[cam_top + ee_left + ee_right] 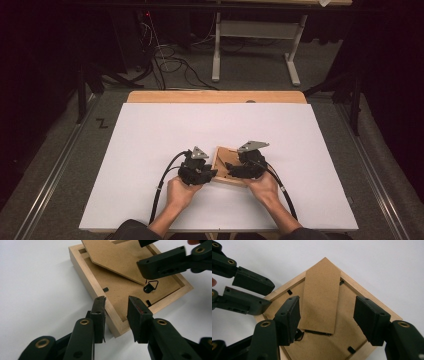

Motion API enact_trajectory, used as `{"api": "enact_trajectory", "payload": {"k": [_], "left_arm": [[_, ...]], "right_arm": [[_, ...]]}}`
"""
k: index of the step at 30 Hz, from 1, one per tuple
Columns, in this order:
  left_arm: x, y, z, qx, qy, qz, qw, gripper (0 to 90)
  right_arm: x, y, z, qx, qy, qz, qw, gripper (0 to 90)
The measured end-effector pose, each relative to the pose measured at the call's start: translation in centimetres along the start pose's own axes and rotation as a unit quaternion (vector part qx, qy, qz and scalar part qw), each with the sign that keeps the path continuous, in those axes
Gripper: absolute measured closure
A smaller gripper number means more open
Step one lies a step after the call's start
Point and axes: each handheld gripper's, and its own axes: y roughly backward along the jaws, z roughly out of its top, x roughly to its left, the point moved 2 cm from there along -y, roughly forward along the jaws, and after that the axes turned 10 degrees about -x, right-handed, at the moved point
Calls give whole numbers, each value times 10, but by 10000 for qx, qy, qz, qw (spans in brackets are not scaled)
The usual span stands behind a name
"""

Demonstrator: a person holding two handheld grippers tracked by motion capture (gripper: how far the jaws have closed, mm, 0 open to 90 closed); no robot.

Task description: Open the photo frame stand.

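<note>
Both claws sit at the lower middle of the high view, one in each hand: the left claw (208, 173) at the frame's left edge, the right claw (231, 170) over it. In the left gripper view the left claw (116, 312) has its jaws a modest gap apart, straddling the near corner rail of one wooden picture frame (82, 275) without pinching it. In the right gripper view the right claw (327, 315) is spread wide, jaws either side of the stand (320, 302), holding nothing.

One picture frame (220, 155) lies face down on one white table (150, 140), just right of centre and low in the high view. It has pale wood rails, a brown fibreboard back, one pointed brown stand and one black hanging ring (150, 286). At least four small black clips (289, 292) show along its inner edge.

Much of the frame is covered by the claws in the high view, its far corners are cut off in the gripper views, and the stand's hinge lies in shadow.
</note>
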Motion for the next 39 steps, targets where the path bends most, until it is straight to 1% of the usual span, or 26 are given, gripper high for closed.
{"api": "enact_trajectory", "payload": {"k": [2, 6, 16, 17, 18, 23, 27, 29, 31, 35, 39], "left_arm": [[0, 0, 0, 1, -14, -2, 10000, 676], [-2, 0, 0, 13, -25, -11, 10000, 681], [-5, -1, -1, 1, -61, -70, 10000, 688], [-5, -1, 0, -3, -109, -50, 9999, 688], [-6, -1, -1, 7, -90, -87, 9999, 689], [-7, -2, -1, -15, -66, -110, 9999, 689], [-6, -2, 0, -23, -59, -106, 9999, 689], [-6, -3, -1, -1, -89, -89, 9999, 688], [-5, -3, -1, 11, -121, -34, 9999, 673], [-3, -2, -1, -15, -94, -19, 10000, 662], [-2, -3, -1, -19, -98, -22, 9999, 661]], "right_arm": [[0, -2, 1, 18, -46, -26, 10000, 379], [1, -6, 1, 36, -57, -26, 10000, 370], [0, -9, 2, 94, 27, -104, 9999, 362], [1, -10, 3, 103, 42, -99, 9999, 362], [1, -11, 3, 91, 86, -106, 9999, 362], [1, -16, 3, 186, 80, -127, 9997, 358], [1, -19, 3, 184, 103, -133, 9997, 360], [2, -19, 4, 202, 106, -144, 9996, 363], [3, -20, 4, 217, 191, -168, 9994, 367], [4, -21, 4, 211, 265, -188, 9992, 368], [5, -22, 4, 210, 272, -195, 9992, 387]]}}
